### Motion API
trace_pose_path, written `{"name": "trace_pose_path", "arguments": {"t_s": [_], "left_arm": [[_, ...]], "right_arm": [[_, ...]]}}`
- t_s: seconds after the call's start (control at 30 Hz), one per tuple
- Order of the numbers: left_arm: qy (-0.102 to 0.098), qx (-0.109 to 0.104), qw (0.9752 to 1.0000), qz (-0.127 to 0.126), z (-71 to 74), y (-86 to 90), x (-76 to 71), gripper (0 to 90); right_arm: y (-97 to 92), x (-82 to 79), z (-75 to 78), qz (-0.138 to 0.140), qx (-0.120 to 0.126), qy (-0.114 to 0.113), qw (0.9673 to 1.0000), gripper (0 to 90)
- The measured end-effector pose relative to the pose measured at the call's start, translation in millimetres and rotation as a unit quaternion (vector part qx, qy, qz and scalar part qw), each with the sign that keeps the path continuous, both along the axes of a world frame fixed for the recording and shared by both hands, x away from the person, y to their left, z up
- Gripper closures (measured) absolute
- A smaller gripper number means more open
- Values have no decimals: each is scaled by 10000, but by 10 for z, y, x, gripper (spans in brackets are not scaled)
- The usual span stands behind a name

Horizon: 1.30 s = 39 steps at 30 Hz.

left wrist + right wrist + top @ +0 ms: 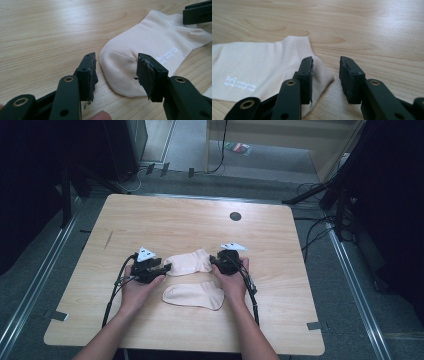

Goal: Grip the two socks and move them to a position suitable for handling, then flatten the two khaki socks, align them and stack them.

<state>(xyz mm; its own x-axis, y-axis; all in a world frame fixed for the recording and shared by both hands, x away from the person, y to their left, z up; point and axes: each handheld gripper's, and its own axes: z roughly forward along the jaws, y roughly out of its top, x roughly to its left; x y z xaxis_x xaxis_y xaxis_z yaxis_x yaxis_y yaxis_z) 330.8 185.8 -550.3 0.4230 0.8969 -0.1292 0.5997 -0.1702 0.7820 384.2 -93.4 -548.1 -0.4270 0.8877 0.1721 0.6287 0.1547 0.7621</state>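
A: How far along is this?

B: Barely begun, I'd say. Two socks lie flat on the table (150, 215). The far sock (189, 262) sits between both grippers; the near sock (194, 295) lies just beside it at six o'clock, untouched.

A: Grippers?

B: The left gripper (116, 72) is spread around the toe, pads not pressing. The right gripper (325, 78) is released too, one jaw over the cuff corner. Nothing grasped yet.

A: Room?

B: Plenty of bare wood towards twelve o'clock, three and nine. The table's near edge at six is closest, by the forearms.
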Motion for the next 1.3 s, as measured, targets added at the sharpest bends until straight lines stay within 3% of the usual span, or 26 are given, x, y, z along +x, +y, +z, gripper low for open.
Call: {"name": "trace_pose_path", "arguments": {"t_s": [0.07,0.2,0.27,0.37,0.4,0.53,0.63,0.83,0.97,1.13,1.3], "left_arm": [[109,180,9998,-2,-7,-26,4,559],[16,440,9990,-50,-3,-76,4,665],[39,425,9991,-8,1,-84,14,717],[174,243,9995,35,9,-43,40,871],[221,158,9996,36,10,-26,49,883],[295,54,9995,-21,19,19,51,899],[160,-80,9998,26,39,48,20,900],[4,-148,9999,-30,121,142,-41,900],[-98,-349,9993,-4,214,232,-106,900],[-333,-417,9985,-156,338,270,-260,900],[-434,-465,9975,-306,393,280,-385,900]], "right_arm": [[9,-14,-6,51,-78,-56,9999,688],[19,-29,-15,38,-181,-142,9997,736],[38,-41,-11,41,-317,-178,9993,791],[31,-36,-5,53,-181,-55,9998,849],[30,-37,-2,53,-176,-43,9998,856],[13,-48,5,52,-125,-25,9999,868],[1,-75,38,33,-66,-93,9999,872],[-22,-171,201,35,174,-307,9994,876],[-36,-263,296,94,237,-365,9990,879],[-45,-412,383,113,308,-456,9984,879],[-107,-553,452,165,421,-511,9977,879]]}}
